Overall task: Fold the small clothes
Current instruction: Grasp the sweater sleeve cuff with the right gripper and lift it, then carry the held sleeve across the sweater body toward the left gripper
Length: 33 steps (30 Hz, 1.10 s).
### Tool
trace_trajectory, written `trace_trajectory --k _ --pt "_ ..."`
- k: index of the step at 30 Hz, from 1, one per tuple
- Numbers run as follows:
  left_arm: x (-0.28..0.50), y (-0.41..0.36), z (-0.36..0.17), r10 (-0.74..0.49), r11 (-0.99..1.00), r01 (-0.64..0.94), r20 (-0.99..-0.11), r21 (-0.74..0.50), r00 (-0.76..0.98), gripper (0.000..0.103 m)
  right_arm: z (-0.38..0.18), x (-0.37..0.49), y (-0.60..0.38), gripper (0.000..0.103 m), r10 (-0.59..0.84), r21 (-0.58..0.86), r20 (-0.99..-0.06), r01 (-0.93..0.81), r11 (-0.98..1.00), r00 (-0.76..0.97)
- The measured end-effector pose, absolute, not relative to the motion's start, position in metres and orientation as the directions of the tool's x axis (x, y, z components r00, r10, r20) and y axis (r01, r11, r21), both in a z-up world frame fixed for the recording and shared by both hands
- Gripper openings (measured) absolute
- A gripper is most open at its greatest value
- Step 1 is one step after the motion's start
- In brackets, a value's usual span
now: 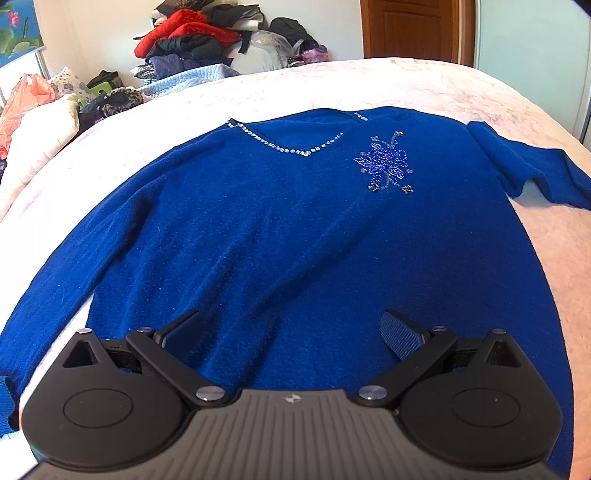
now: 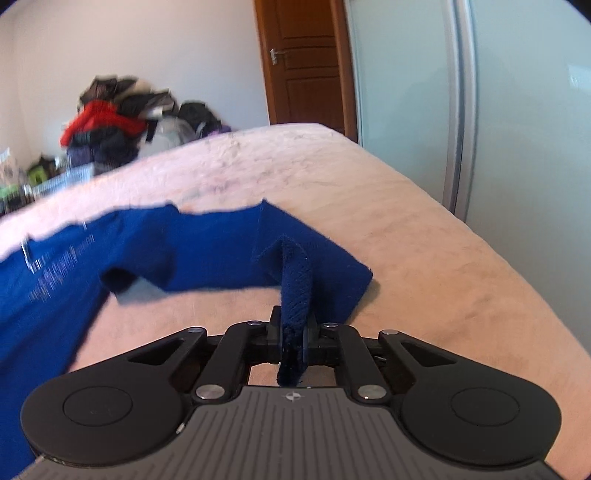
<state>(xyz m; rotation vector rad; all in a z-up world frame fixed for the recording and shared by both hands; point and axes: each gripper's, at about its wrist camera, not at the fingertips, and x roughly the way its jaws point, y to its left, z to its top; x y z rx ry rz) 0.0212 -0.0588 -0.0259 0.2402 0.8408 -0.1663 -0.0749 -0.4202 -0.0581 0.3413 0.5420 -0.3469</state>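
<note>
Pale pink bed (image 1: pixel 424 85) under everything, its blanket reaching from the near edge to the far edge; behind that far edge, heaped clothes (image 1: pixel 192 40) against the wall, a brown wooden door (image 1: pixel 410 26) and a pale sliding panel (image 1: pixel 532 44) off to the right

Blue sweater (image 1: pixel 288 229) spread front-up across the middle of the bed, neckline toward the far edge, hem toward the near edge. Rhinestone trim along the V-neck (image 1: pixel 284 146); beaded flower motif (image 1: pixel 388 164) on the chest, right of the neck. One sleeve trailing down toward the near left corner, the other sleeve (image 2: pixel 221 251) stretched out toward the right edge of the bed

Left tongs (image 1: pixel 291 332) released, fingers spread wide, poised over the lower part of the sweater near the hem, nothing between the pads; whether touching the knit or just above it, cannot tell

Right tongs (image 2: pixel 293 332) clenched on the cuff (image 2: pixel 295 280) of the right-hand sleeve, the ribbed end pinched upright between the pads with its tip poking out behind them; sleeve fabric lifted slightly off the blanket just ahead of the grip, near the right edge of the bed. Left part of the right wrist view smeared by motion blur
</note>
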Motion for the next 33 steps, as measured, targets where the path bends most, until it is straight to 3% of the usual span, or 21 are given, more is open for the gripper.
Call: trace_trajectory --k 4,16,25,33 --pt "0.024 -0.054 -0.024 -0.029 0.964 0.214 -0.742 0.156 0.67 0.103 -0.042 -0.083 -0.429 0.011 -0.123 0.386 -0.491 0.342 0.857 0.863" --pt "0.031 -0.041 -0.023 -0.017 0.97 0.191 -0.739 0.152 0.674 0.103 -0.02 -0.07 -0.412 0.012 0.082 0.604 -0.372 0.174 0.778 0.924" --pt "0.036 -0.028 -0.026 -0.017 0.976 0.172 -0.747 0.131 0.665 0.103 0.034 -0.054 -0.394 0.012 0.183 0.659 -0.201 -0.006 0.752 0.962" --pt "0.038 -0.015 -0.025 0.001 0.975 0.161 -0.725 0.155 0.688 0.103 0.052 -0.026 -0.369 0.012 0.252 0.665 -0.166 -0.08 0.743 0.953"
